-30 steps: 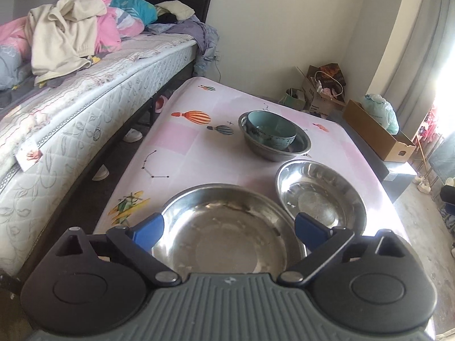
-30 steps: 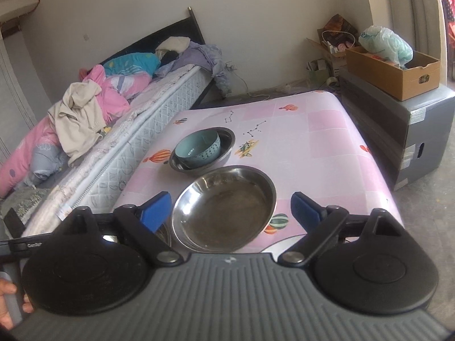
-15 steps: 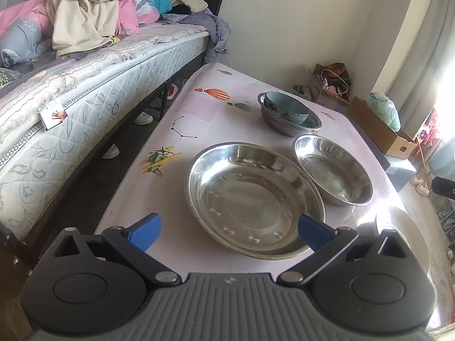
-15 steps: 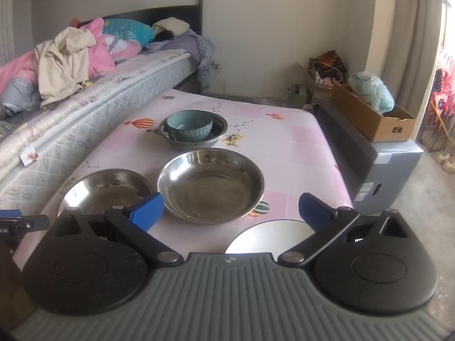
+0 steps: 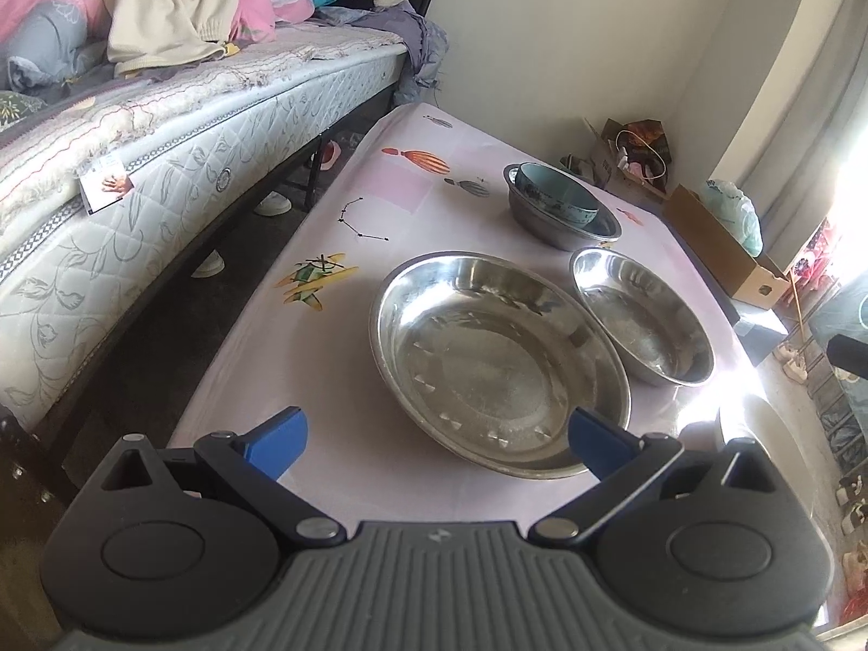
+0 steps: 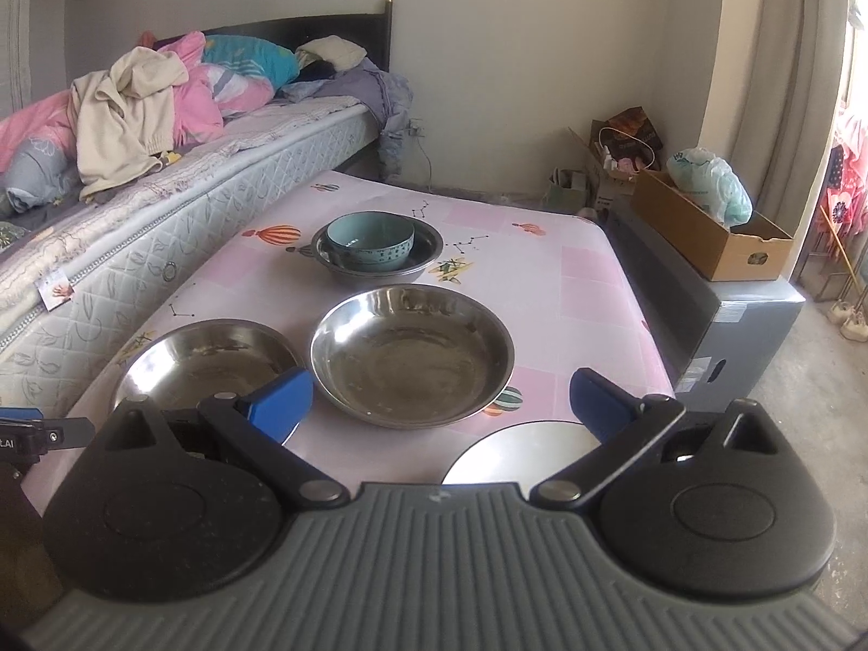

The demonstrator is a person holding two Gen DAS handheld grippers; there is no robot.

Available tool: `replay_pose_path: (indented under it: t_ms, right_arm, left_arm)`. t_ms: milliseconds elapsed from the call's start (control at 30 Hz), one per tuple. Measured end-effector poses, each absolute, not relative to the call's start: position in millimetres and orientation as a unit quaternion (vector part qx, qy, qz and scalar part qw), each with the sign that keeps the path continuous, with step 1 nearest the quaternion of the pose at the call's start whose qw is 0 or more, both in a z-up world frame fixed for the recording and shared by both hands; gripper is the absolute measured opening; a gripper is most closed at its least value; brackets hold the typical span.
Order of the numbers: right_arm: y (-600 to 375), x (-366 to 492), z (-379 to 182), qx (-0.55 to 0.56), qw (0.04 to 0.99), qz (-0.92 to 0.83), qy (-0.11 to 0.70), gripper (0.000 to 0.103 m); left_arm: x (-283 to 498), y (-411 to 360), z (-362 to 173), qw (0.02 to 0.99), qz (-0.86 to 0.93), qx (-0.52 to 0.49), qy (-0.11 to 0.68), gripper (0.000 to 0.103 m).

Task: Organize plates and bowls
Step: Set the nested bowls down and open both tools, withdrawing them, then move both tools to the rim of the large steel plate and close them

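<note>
Two empty steel bowls sit side by side on the pink table [image 5: 412,200]: a large bowl [image 5: 496,361] and a medium bowl [image 5: 640,314]. Behind them a teal ceramic bowl [image 5: 553,198] sits inside a third steel bowl [image 5: 564,230]. A white plate [image 6: 521,450] lies at the table's near edge. My left gripper [image 5: 436,442] is open and empty, just before the large bowl's near rim. My right gripper [image 6: 439,404] is open and empty, above the plate and near the medium bowl [image 6: 412,355]; the large bowl [image 6: 206,361] shows to its left.
A bed [image 5: 163,108] with piled clothes runs along the table's left side, with a dark gap between. A grey cabinet [image 6: 721,304] carrying a cardboard box [image 6: 710,233] stands at the table's right. Boxes and bags sit against the far wall.
Both grippers have drawn back and risen from the bowls, so more of the table and the white plate show. Nothing on the table has moved.
</note>
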State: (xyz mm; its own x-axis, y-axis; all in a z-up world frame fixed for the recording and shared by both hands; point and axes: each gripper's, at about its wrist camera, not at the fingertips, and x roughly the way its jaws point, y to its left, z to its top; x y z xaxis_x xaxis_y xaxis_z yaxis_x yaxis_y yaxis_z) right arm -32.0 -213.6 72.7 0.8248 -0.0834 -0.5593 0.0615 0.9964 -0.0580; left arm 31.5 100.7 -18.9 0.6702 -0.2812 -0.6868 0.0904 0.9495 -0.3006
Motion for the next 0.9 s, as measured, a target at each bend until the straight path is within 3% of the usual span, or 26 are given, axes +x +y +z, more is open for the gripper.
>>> replay_pose_path:
  t_ms: [900]
  right_arm:
    - [-184, 2, 11, 0.152, 0.917, 0.091, 0.359, 0.100]
  left_arm:
    - [44, 101, -45, 0.901, -0.069, -0.112, 0.413, 0.103]
